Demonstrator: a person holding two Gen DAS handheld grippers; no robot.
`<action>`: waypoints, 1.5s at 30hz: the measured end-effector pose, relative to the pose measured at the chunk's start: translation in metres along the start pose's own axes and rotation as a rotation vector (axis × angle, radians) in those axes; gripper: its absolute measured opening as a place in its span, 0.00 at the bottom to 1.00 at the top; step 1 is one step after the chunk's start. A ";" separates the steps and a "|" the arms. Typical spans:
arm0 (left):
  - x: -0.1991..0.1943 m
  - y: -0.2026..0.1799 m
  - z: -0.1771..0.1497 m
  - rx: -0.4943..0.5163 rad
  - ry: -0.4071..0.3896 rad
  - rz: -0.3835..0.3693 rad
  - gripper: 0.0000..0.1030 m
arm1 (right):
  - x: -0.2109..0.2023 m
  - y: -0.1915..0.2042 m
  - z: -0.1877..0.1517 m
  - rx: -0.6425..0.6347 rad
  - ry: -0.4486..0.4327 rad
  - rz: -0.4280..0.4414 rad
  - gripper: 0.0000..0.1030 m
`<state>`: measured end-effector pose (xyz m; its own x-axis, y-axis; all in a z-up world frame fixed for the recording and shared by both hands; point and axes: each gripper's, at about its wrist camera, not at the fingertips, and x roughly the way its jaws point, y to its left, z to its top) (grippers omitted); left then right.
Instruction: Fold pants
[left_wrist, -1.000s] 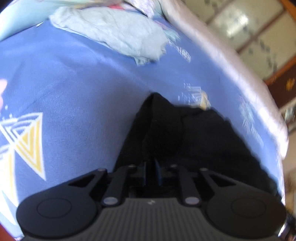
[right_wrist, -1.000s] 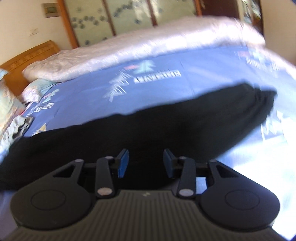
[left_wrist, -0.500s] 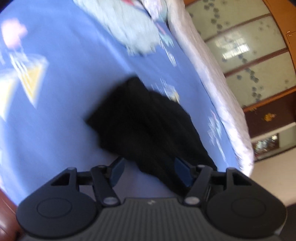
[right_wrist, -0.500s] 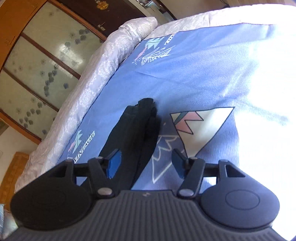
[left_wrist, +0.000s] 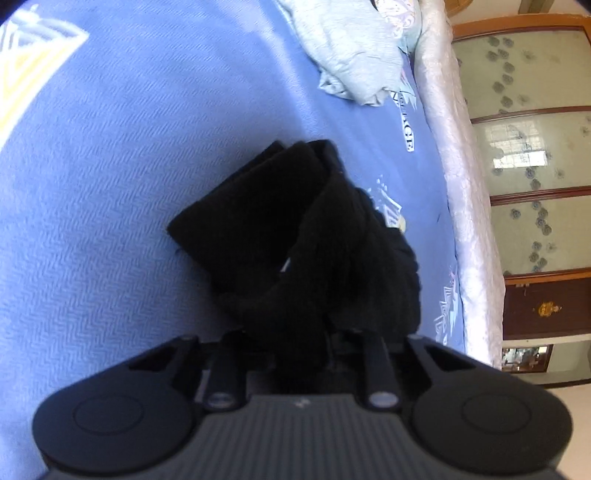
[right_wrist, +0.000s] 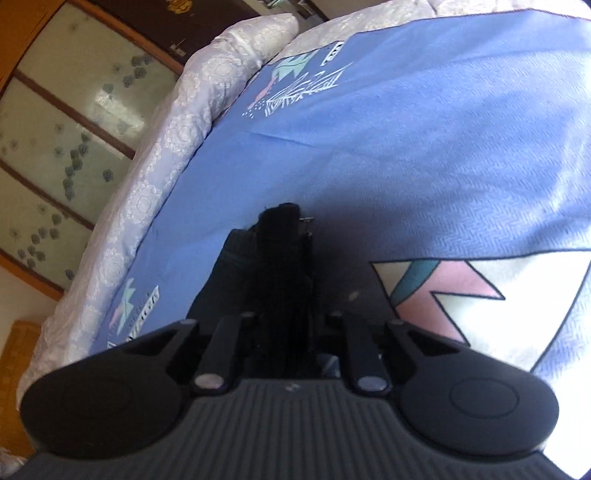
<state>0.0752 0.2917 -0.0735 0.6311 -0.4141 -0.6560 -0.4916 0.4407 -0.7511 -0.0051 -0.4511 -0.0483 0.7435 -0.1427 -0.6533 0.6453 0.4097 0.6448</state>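
The black pants lie bunched on the blue patterned bedsheet. My left gripper is shut on one end of the pants, and the cloth rises in a thick fold straight from the jaws and hides the fingertips. In the right wrist view the pants run up from between the jaws as a narrow dark ridge. My right gripper is shut on that end, its fingertips buried in the cloth.
A crumpled light green garment lies further up the bed. A pale quilted blanket runs along the far side of the sheet. Behind it stand wood-framed glass doors and a dark cabinet.
Both grippers were open half a second ago and have closed on the pants. The cloth now stands gathered between each pair of jaws, and both cameras have come in closer.
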 end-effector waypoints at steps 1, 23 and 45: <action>-0.006 -0.004 0.000 0.003 -0.001 -0.020 0.17 | -0.010 0.004 0.003 -0.011 -0.011 0.008 0.14; -0.068 0.031 -0.041 -0.031 0.116 0.096 0.40 | -0.105 -0.073 -0.005 -0.021 0.058 -0.175 0.15; -0.054 -0.095 -0.127 0.401 0.353 -0.142 0.47 | -0.146 0.125 -0.274 -1.235 0.420 0.201 0.52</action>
<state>0.0118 0.1708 0.0236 0.4008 -0.7034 -0.5871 -0.1056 0.6011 -0.7922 -0.0811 -0.1320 0.0190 0.5521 0.2138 -0.8059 -0.2198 0.9697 0.1067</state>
